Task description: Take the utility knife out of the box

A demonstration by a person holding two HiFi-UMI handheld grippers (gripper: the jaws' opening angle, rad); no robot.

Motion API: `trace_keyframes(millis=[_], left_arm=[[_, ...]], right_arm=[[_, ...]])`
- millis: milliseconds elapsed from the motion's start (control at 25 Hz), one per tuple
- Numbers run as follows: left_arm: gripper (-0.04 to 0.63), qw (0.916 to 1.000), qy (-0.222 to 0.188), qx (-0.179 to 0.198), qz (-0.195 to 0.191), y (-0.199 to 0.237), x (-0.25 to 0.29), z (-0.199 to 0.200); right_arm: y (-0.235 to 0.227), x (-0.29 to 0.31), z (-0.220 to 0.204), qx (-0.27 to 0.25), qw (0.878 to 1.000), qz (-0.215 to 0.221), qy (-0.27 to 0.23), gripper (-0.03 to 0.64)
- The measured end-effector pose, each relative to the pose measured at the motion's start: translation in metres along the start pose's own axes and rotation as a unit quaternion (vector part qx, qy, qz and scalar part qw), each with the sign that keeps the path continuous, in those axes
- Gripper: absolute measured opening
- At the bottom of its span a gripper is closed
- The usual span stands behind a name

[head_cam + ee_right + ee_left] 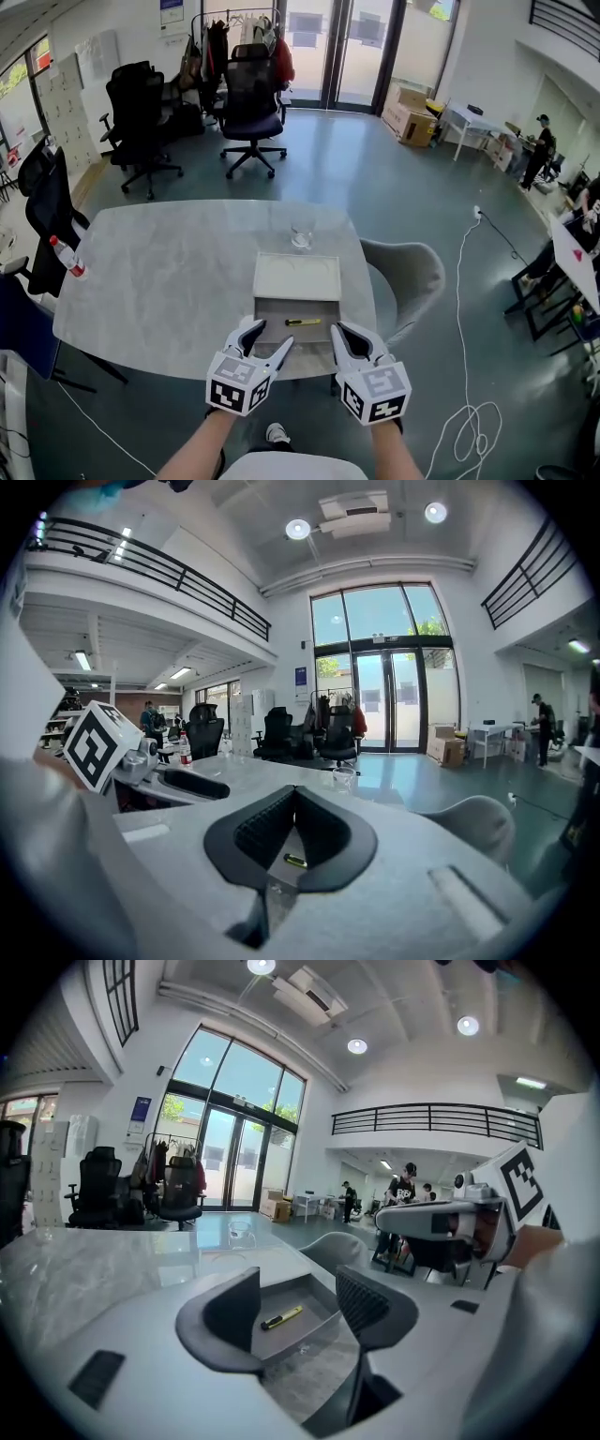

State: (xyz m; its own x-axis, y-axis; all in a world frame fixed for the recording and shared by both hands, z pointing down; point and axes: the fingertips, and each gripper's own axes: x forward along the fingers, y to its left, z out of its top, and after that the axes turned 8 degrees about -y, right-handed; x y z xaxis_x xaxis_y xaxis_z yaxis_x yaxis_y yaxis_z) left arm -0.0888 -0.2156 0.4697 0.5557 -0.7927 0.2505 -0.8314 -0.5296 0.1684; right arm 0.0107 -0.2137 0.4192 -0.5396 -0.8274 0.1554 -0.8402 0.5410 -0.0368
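Observation:
A shallow grey box [281, 309] lies open near the table's front edge, with its white lid [296, 277] flat just behind it. In the box lies the yellow and black utility knife [302, 322], also in the left gripper view as the knife [281, 1317] and in the right gripper view as the knife [295, 861]. My left gripper [265, 343] hovers at the box's near left corner, jaws open and empty [298, 1288]. My right gripper [349, 336] is at the near right corner, its tips touching [293, 794], holding nothing.
A clear glass [302, 234] stands behind the lid. A water bottle [67, 258] sits at the table's left edge. A grey chair [412, 272] is at the table's right side. Black office chairs [251, 103] stand further back. A white cable [464, 309] runs across the floor.

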Motion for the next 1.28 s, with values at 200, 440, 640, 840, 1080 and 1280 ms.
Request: trace_keyframes(millis=[200,440,640,840,1080,1280], left_arm=[[0.236,0.9986,0.032,0.021,-0.038,0.008,0.025,-0.009],[0.236,0.9916,0.077,0.064,-0.082,0.008,0.053,-0.026],[0.235,0.9776,0.135,0.111,-0.117,0.005,0.08,-0.051],[0.236,0.9636,0.182,0.144,-0.133,0.008,0.103,-0.071],[0.236,0.9511,0.216,0.17,-0.14,0.011,0.121,-0.089],[0.235,0.9354,0.256,0.196,-0.146,0.018,0.132,-0.11]], right_arm=[[-0.014,0.018,0.003,-0.002,1.0,-0.022,-0.004,0.005],[-0.03,0.023,0.005,-0.003,0.999,-0.047,-0.011,0.005],[-0.046,0.024,-0.001,-0.004,0.998,-0.055,-0.006,0.005],[-0.053,0.034,-0.01,-0.004,0.999,-0.037,0.007,0.005],[-0.061,0.048,-0.015,-0.004,1.0,-0.005,0.02,0.005],[-0.07,0.061,-0.019,-0.002,1.0,0.005,0.028,0.005]])
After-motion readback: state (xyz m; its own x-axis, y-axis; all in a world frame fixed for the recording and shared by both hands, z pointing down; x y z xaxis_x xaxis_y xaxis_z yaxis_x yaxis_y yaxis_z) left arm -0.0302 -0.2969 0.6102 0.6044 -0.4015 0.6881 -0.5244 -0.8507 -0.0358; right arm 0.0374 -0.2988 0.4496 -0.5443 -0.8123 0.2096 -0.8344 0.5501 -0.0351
